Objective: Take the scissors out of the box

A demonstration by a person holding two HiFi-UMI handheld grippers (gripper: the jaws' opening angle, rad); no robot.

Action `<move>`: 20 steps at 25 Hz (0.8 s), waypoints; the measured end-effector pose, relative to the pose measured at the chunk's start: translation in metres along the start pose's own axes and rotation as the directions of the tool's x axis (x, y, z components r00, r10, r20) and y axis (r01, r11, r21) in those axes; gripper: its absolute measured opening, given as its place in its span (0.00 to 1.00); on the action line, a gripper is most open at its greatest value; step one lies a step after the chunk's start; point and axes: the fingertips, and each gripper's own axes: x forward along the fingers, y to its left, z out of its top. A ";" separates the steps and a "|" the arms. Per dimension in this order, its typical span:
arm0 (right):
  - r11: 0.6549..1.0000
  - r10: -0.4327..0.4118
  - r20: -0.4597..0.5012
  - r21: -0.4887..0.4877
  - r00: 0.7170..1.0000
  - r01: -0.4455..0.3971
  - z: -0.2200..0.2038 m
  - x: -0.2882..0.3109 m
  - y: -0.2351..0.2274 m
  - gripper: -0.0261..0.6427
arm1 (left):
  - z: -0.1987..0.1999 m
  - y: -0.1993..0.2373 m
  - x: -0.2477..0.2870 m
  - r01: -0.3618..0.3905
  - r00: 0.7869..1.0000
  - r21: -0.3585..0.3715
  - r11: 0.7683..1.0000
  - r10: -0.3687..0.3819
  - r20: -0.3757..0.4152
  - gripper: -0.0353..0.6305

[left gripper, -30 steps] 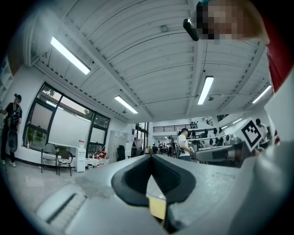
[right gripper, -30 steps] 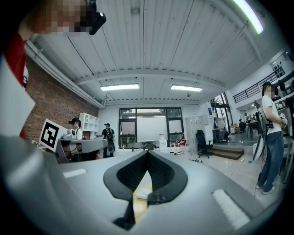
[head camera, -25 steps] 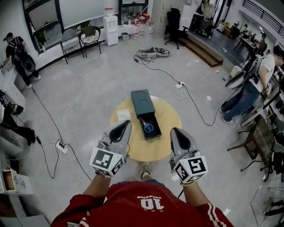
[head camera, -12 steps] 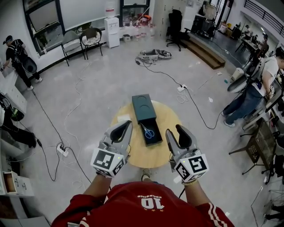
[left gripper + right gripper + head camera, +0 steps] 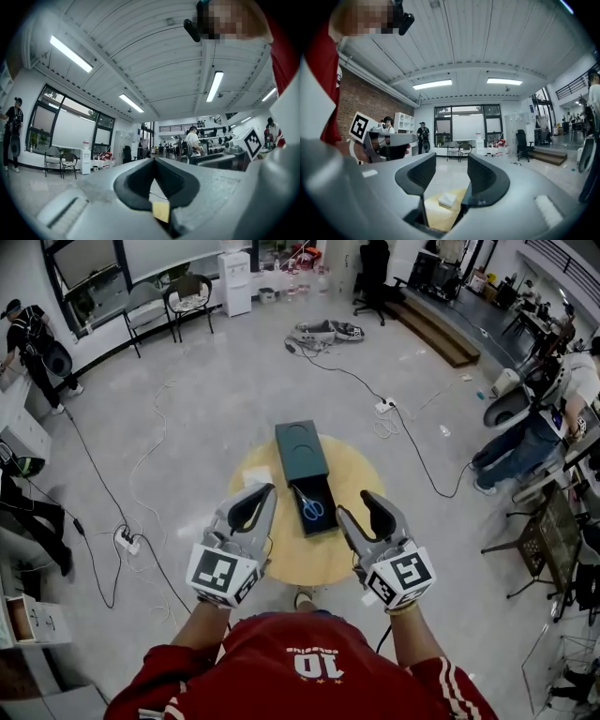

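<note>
A dark green box lies on the round wooden table, its drawer pulled out toward me. Blue-handled scissors rest inside the drawer. My left gripper hovers left of the drawer with its jaws shut and empty; in the left gripper view the jaws meet at the tips. My right gripper hovers right of the drawer. Its jaws have just been opening and hold nothing; in the right gripper view they stand apart over the table.
A white pad lies on the table left of the box. Cables and a power strip cross the floor. People stand at the far left and right. Chairs line the back wall.
My right gripper's jaws went from shut to wide open, and it shifted closer to the drawer. My left gripper edged forward, still shut.
</note>
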 end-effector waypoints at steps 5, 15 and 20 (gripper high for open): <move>0.998 0.054 -0.065 0.013 0.996 -0.054 -0.035 0.019 -0.017 0.34 | -0.008 0.001 0.014 -0.001 1.000 -0.002 1.000 0.001 -0.011 0.06; 0.996 0.088 -0.304 0.030 0.949 -0.082 -0.163 0.059 -0.054 0.34 | -0.017 0.013 0.028 -0.023 0.999 -0.012 1.000 0.022 -0.036 0.06; 0.990 0.142 -0.437 0.066 0.888 -0.126 -0.242 0.082 -0.058 0.35 | -0.015 0.021 0.039 -0.031 0.999 -0.002 1.000 0.031 -0.039 0.06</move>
